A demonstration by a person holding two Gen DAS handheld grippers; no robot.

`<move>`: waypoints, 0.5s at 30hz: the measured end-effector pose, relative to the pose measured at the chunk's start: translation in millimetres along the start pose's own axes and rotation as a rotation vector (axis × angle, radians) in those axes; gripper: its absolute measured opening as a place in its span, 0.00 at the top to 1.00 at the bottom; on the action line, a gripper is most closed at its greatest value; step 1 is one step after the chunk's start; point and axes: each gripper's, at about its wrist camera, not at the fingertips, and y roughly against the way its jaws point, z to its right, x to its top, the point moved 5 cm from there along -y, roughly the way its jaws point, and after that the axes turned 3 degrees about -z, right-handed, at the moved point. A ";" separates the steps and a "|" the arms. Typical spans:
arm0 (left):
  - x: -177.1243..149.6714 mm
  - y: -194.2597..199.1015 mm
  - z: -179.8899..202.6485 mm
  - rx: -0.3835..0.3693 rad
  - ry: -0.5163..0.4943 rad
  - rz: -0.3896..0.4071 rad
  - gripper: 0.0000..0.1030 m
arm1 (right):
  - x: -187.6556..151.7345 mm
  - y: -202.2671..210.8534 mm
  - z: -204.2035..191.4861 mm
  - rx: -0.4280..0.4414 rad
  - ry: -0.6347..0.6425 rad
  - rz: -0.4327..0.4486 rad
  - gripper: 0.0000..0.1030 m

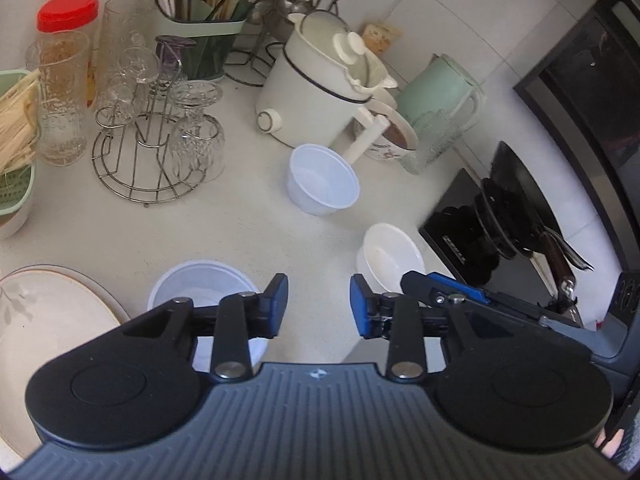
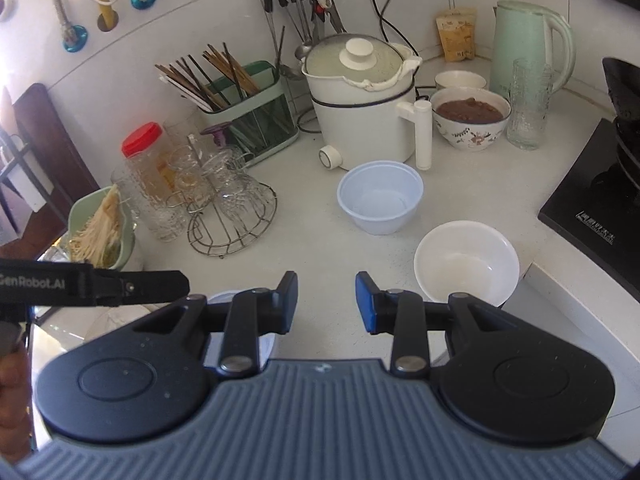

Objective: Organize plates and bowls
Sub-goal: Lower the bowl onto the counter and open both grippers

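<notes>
Left wrist view: the left hand-held gripper (image 1: 319,300) hovers over the white tabletop (image 1: 240,224) with its jaws apart and nothing between them. A translucent plastic bowl (image 1: 200,284) sits just under its left finger, beside a large pale plate (image 1: 52,312). A white ceramic bowl (image 1: 390,256) lies just past its right finger, and a second plastic bowl (image 1: 322,180) stands farther ahead near the white cooker (image 1: 312,92). Right wrist view: the right hand-held gripper (image 2: 326,298) is likewise parted and empty, the white ceramic bowl close by its right finger, the plastic bowl ahead.
</notes>
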 end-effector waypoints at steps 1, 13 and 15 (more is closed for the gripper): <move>2.6 -3.8 -1.2 0.002 0.006 -0.007 0.61 | 2.7 -2.2 1.4 0.005 -0.004 0.000 0.65; 52.8 -53.8 -12.5 0.061 0.048 -0.031 0.60 | 41.7 -42.7 29.4 0.007 0.005 0.000 0.57; 62.0 -63.7 -14.6 0.065 0.057 -0.041 0.60 | 48.7 -51.8 33.6 0.006 -0.001 0.003 0.41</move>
